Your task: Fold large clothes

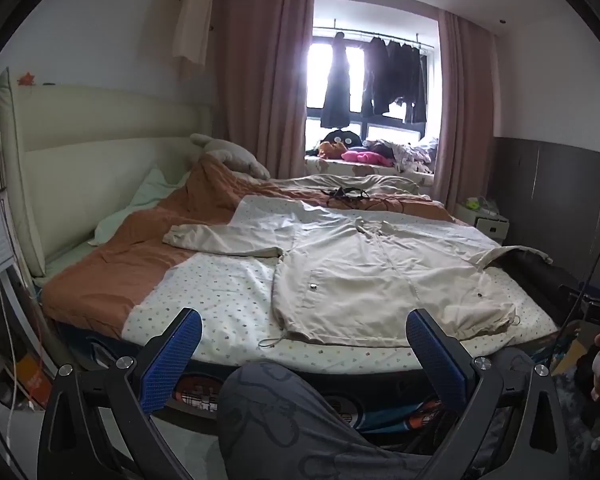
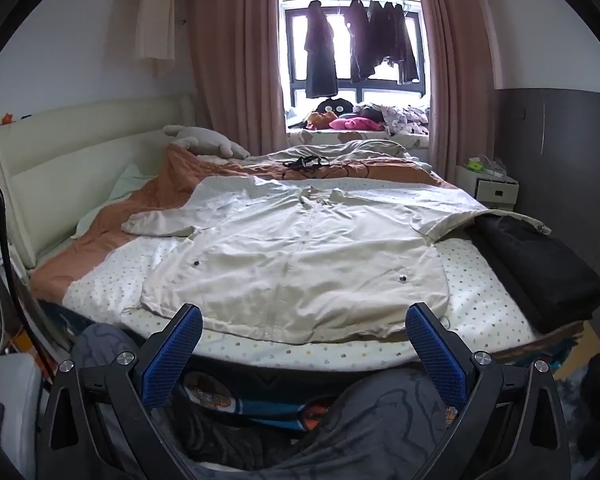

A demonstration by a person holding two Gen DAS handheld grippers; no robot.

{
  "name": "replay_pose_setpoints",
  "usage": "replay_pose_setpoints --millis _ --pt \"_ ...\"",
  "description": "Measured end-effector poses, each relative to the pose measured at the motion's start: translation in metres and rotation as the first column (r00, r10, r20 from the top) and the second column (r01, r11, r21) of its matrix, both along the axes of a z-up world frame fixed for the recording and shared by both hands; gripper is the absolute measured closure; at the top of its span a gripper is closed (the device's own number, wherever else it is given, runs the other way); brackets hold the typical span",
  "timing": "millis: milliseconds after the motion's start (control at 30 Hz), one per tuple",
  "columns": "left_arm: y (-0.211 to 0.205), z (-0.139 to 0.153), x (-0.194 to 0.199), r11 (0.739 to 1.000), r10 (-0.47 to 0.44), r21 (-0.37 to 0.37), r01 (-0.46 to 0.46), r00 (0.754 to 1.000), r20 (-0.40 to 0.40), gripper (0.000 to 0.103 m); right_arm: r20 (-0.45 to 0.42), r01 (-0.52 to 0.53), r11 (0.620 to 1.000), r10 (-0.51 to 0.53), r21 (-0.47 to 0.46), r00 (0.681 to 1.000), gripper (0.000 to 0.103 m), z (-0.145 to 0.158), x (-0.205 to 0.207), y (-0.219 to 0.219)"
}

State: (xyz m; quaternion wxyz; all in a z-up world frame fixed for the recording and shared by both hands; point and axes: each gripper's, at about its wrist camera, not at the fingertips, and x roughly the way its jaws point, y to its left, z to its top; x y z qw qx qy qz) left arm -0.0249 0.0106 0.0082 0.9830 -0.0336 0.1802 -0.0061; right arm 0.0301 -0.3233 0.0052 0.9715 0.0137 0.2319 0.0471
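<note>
A large cream jacket (image 1: 364, 272) lies spread flat, front up, on the bed, sleeves out to both sides; it also shows in the right wrist view (image 2: 300, 252). Its hem is toward me near the bed's front edge. My left gripper (image 1: 303, 322) is open and empty, held back from the bed above my knee, short of the hem. My right gripper (image 2: 304, 318) is open and empty too, just short of the hem's middle. The jacket's right sleeve lies over a folded black garment (image 2: 540, 268).
The bed (image 1: 220, 300) has a dotted white sheet and an orange blanket (image 1: 140, 256) on the left. Black cables (image 2: 304, 163) lie at the far side. A white nightstand (image 2: 492, 188) stands at the right. Clothes hang at the window (image 2: 356, 44).
</note>
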Motion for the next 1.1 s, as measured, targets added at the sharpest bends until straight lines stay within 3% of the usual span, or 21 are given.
replay_pose_setpoints --millis 1100 --pt "-0.005 0.010 -0.005 1.000 -0.008 -0.001 0.008 0.999 0.033 0.001 0.009 -0.005 1.000 0.005 -0.012 1.000 0.001 0.012 0.004 0.014"
